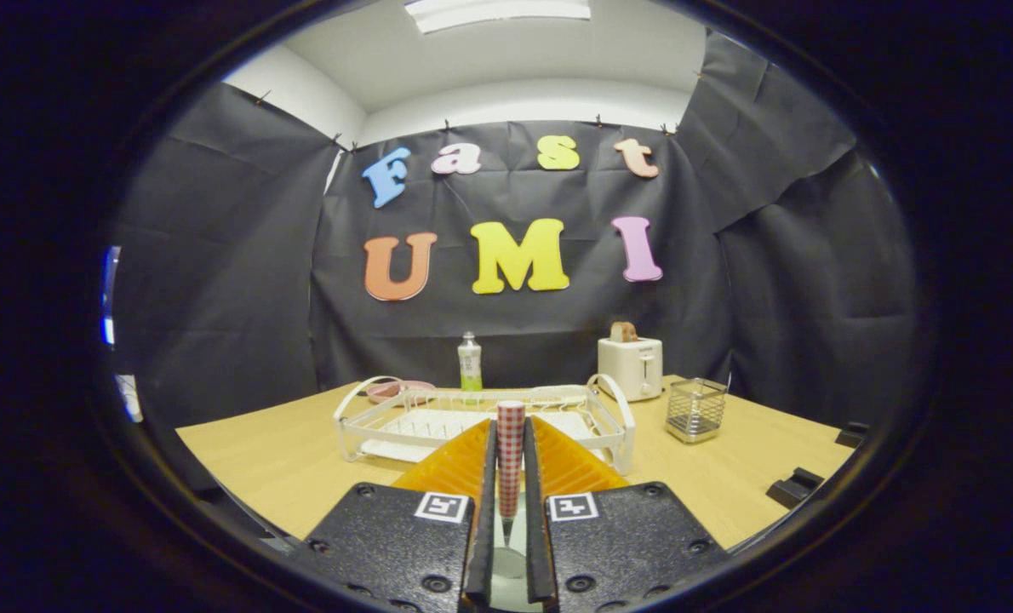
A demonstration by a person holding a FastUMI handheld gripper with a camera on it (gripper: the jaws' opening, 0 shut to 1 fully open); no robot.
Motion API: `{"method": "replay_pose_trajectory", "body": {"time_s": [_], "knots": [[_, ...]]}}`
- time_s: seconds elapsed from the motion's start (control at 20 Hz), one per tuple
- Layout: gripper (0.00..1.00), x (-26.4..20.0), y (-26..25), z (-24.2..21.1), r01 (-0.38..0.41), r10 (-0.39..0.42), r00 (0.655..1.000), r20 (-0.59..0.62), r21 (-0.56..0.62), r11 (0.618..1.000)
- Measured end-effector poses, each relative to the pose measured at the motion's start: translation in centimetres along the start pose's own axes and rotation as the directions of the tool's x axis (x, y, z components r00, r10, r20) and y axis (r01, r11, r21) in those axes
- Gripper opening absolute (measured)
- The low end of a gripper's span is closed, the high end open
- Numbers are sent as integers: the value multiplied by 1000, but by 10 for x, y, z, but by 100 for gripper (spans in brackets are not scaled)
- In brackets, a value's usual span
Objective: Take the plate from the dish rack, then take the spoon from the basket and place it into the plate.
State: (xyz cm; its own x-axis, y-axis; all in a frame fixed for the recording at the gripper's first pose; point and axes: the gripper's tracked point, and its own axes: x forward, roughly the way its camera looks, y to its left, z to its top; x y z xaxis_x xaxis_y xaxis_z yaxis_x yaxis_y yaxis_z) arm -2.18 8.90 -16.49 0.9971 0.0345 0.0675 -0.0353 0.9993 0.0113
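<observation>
One wooden table (728, 477) carries everything here. The largest thing on it is one white dish rack (438, 421), lying just beyond the fingers, its prongs bare. One white toaster (631, 366) stands behind the rack's right end with one slice of bread (623, 331) poking up from it. One wire basket (696, 409) sits near the toaster, to its right. One pink plate (400, 390) rests on the table just behind the rack's far left corner. One green bottle (470, 362) stands upright behind the rack. The gripper (510, 464) has its two fingers drawn narrow, both pressing on one spoon (510, 451), whose red-checked handle points up between them, the metal bowl lying low between the fingers.
</observation>
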Motion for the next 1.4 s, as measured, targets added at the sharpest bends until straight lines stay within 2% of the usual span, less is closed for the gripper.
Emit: {"method": "replay_pose_trajectory", "body": {"time_s": [0.4,0.45,0.5,0.7,0.8,0.9,1.0,1.25,1.4], "knots": [[34,-12,-57,18,56,-55,998,-10,53,997],[38,-14,-58,21,49,-48,999,-19,55,997],[49,-15,-63,24,57,-55,998,-29,51,997],[58,-21,-69,37,29,-26,998,-55,49,998],[72,-26,-70,43,-5,7,997,-77,29,1000],[80,-30,-74,49,-22,25,995,-100,27,999],[100,-37,-87,57,3,-1,992,-123,21,1000],[100,-58,-110,96,49,-48,998,-49,12,999],[100,-70,-111,104,21,-20,998,-55,1,1000]]}}
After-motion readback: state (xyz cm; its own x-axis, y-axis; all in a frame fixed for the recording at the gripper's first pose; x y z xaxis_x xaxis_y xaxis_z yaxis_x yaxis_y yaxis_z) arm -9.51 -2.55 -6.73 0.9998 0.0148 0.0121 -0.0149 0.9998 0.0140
